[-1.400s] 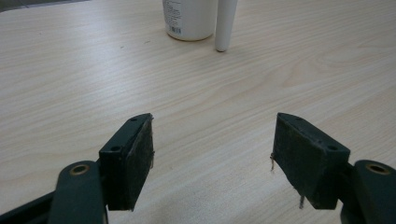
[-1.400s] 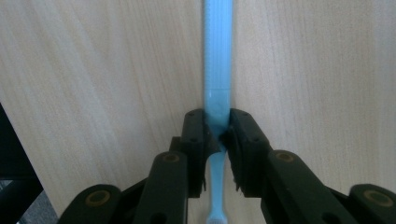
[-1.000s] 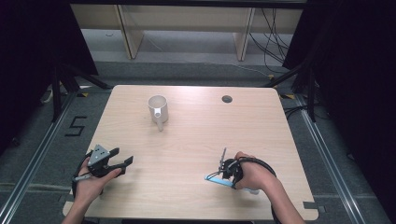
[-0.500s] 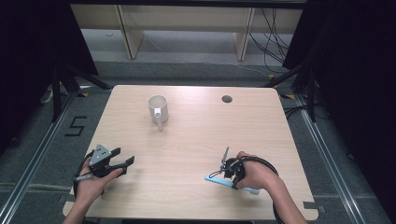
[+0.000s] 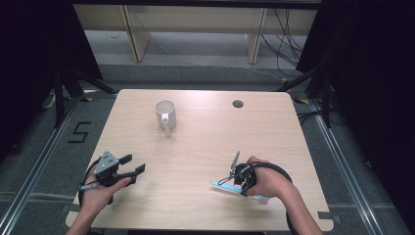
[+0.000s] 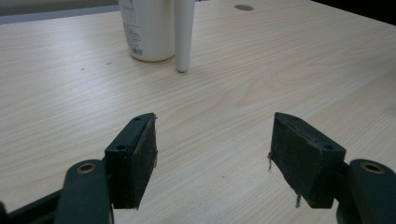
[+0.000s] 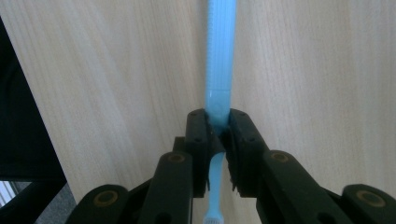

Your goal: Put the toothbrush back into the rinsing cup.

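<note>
A light blue toothbrush (image 7: 220, 56) lies flat near the table's front right, its handle running away from the jaws in the right gripper view. My right gripper (image 7: 218, 123) is shut on it, with the bristle end below the pads. In the high view the toothbrush (image 5: 219, 184) sticks out to both sides of the right gripper (image 5: 236, 182), low over the wood. My left gripper (image 5: 133, 164) rests at the front left, open, with nothing between its pads (image 6: 140, 158). A white mug (image 5: 165, 113) stands at the back, handle toward me; the left gripper (image 6: 212, 154) points at the mug (image 6: 147, 28).
The wooden table (image 5: 205, 147) has a round cable hole (image 5: 238, 104) near its back right. Dark floor, rails and cables surround it. The table's front edge runs just below both hands.
</note>
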